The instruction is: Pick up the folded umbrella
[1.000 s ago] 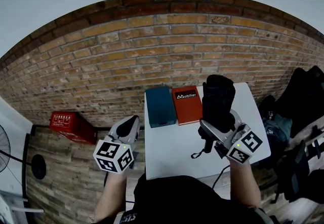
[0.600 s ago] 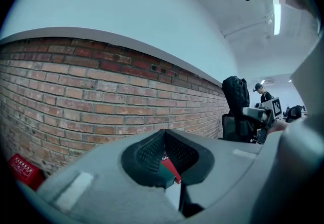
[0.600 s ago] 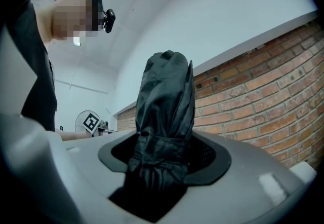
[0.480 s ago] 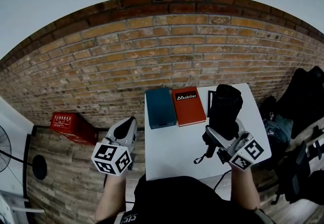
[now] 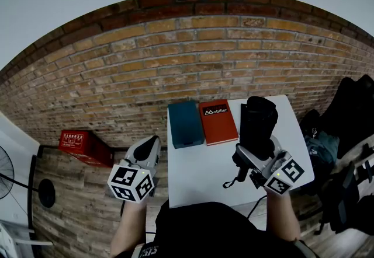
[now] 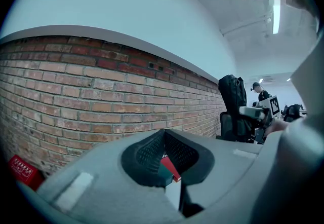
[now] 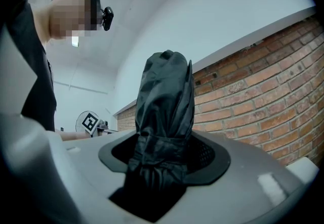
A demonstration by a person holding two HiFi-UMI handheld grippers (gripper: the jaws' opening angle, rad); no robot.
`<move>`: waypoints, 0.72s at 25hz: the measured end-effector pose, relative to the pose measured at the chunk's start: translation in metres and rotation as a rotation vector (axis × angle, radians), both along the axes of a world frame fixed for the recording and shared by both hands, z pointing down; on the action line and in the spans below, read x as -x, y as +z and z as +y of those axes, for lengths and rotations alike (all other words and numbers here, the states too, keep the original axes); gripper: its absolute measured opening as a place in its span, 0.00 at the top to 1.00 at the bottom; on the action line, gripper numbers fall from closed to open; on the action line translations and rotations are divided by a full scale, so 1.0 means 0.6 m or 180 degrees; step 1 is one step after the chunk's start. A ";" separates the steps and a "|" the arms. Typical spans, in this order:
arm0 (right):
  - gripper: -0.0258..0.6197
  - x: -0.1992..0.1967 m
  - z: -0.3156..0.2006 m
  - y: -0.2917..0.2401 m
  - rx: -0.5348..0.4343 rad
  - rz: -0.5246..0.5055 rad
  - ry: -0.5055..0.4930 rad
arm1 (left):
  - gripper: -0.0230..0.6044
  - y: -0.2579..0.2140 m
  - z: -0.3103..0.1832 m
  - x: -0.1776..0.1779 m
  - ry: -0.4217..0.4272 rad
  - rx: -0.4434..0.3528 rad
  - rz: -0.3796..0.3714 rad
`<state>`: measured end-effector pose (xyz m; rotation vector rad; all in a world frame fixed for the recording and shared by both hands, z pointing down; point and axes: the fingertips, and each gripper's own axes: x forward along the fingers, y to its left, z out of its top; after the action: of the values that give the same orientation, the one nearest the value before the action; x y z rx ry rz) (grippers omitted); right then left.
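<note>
Plainly, the right gripper (image 7: pixel 163 153) is clamped on the folded umbrella (image 7: pixel 165 101): its two jaws press on the black bundle from either side, low on its length, and the wrapped canopy bulges out past them. The umbrella's long axis follows the line of the jaws. In the head view the right gripper (image 5: pixel 255 156) holds the near part of the umbrella (image 5: pixel 259 122), and the umbrella runs almost straight away from the person. Its rounded far end points at the brick wall (image 5: pixel 193 58), and its near end is toward the person's body. A thin black strap (image 5: pixel 233 180) dangles from that near end over the white table (image 5: pixel 198 175). The umbrella sits over the table's far right part and seems to be lifted clear of the top, though the steep view makes that hard to confirm.

The left gripper (image 6: pixel 165 139) holds nothing; its jaws meet at the tips, and only a sliver of red and teal shows through the gap below them. In the head view the left gripper (image 5: pixel 144 154) hangs off the table's left edge, well apart from the umbrella.

Farther out on the table lie a teal book (image 5: pixel 184 123) and a red notebook (image 5: pixel 217 122), side by side and just left of the umbrella. A red crate (image 5: pixel 77 145) stands on the floor by the wall.
</note>
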<state>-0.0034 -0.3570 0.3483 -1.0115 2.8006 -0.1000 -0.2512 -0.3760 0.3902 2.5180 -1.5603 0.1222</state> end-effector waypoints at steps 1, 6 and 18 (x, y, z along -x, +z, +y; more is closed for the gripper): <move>0.55 0.000 0.000 0.001 0.0003 0.0000 -0.0001 | 0.95 0.000 0.000 0.000 0.0002 0.0004 0.0001; 0.55 -0.002 -0.003 0.003 0.0027 0.0012 0.0004 | 0.95 0.002 0.001 0.000 0.0002 0.0013 0.0021; 0.55 0.004 -0.002 0.010 0.0065 0.0079 0.0011 | 0.95 0.008 0.001 0.002 0.0020 0.0038 0.0073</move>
<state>-0.0056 -0.3585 0.3541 -1.0293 2.8255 -0.1169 -0.2525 -0.3755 0.3952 2.5064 -1.5388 0.1029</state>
